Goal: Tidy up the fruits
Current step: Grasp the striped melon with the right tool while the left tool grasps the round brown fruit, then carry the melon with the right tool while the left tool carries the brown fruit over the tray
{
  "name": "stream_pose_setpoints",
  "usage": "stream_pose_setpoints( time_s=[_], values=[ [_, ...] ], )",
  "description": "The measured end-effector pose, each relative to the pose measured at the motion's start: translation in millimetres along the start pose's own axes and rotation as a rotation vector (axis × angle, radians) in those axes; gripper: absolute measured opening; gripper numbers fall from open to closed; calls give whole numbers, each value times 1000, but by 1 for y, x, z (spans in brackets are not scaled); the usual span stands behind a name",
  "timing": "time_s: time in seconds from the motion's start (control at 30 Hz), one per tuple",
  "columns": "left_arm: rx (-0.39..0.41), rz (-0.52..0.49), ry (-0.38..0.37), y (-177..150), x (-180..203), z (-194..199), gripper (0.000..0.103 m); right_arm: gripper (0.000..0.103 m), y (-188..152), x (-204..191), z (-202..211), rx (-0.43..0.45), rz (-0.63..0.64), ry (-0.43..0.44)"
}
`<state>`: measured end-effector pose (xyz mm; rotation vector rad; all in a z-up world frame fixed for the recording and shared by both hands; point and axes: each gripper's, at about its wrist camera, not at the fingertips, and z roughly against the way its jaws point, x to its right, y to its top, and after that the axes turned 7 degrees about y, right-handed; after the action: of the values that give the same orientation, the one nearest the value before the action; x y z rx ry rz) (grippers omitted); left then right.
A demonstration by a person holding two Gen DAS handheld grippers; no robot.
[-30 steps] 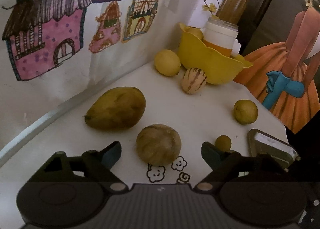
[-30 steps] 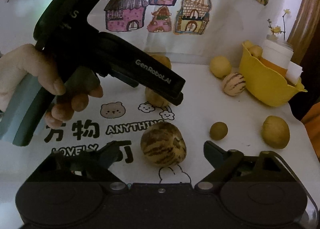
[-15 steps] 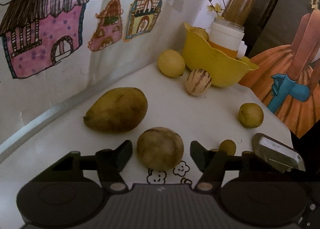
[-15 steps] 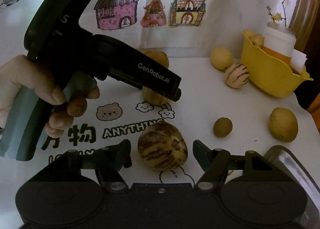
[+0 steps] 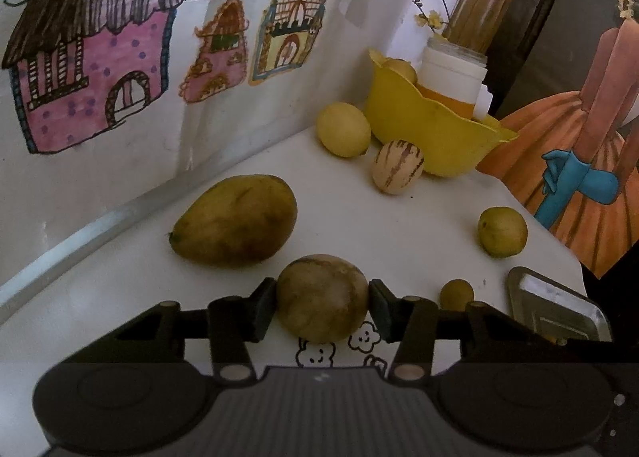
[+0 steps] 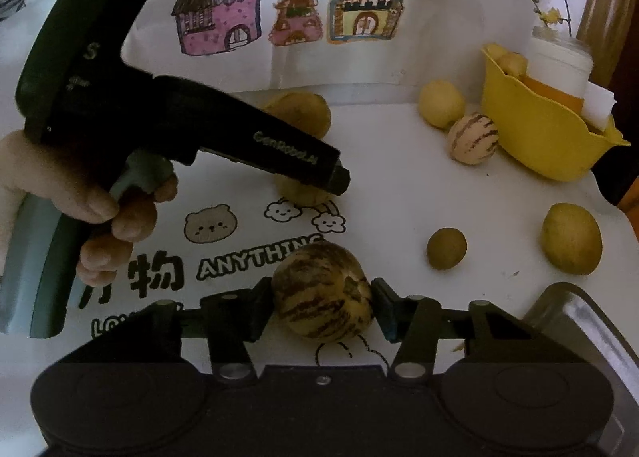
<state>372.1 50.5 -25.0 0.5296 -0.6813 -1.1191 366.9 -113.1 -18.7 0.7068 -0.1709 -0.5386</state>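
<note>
My left gripper [image 5: 322, 305] is shut on a round brownish fruit [image 5: 322, 303] on the white table. My right gripper [image 6: 322, 303] is shut on a dark-striped round melon [image 6: 322, 291] on the printed mat. In the right wrist view the left gripper's black body [image 6: 239, 141] hides most of the brownish fruit [image 6: 299, 193]. A mango [image 5: 235, 219] lies just behind the left gripper. A yellow bowl [image 5: 431, 133] at the back right holds fruit and a white jar.
A yellow lemon [image 5: 343, 129] and a pale striped melon [image 5: 397, 171] sit by the bowl. A green lime [image 5: 502, 231] and a small round fruit [image 5: 457, 293] lie to the right. A metal tray [image 5: 555, 309] is at the near right edge. A painted wall stands behind.
Both grippers have closed from open onto their fruits. Both have also moved forward a little.
</note>
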Motion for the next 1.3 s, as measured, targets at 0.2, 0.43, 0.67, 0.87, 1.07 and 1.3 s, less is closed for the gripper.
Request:
stream_pose_setpoints(
  time_s=[0.2, 0.43, 0.67, 0.87, 1.07, 1.3],
  values=[
    [8, -35, 4, -7, -2, 10, 53, 54, -6, -5, 5, 21, -16, 13],
    [1, -52, -6, -20, -10, 29, 53, 54, -16, -21, 22, 63, -30, 53],
    [-1, -79, -12, -37, -17, 52, 53, 53, -36, -39, 43, 139, -90, 79],
    [28, -118, -37, -52, -15, 82, 53, 54, -56, -52, 82, 230, -154, 87],
    [47, -141, -105, -66, 3, 108, 53, 53, -85, -54, 131, 264, -205, 39],
    [53, -171, -194, -86, 34, 130, 53, 53, -128, -37, 175, 273, -307, -79]
  ],
)
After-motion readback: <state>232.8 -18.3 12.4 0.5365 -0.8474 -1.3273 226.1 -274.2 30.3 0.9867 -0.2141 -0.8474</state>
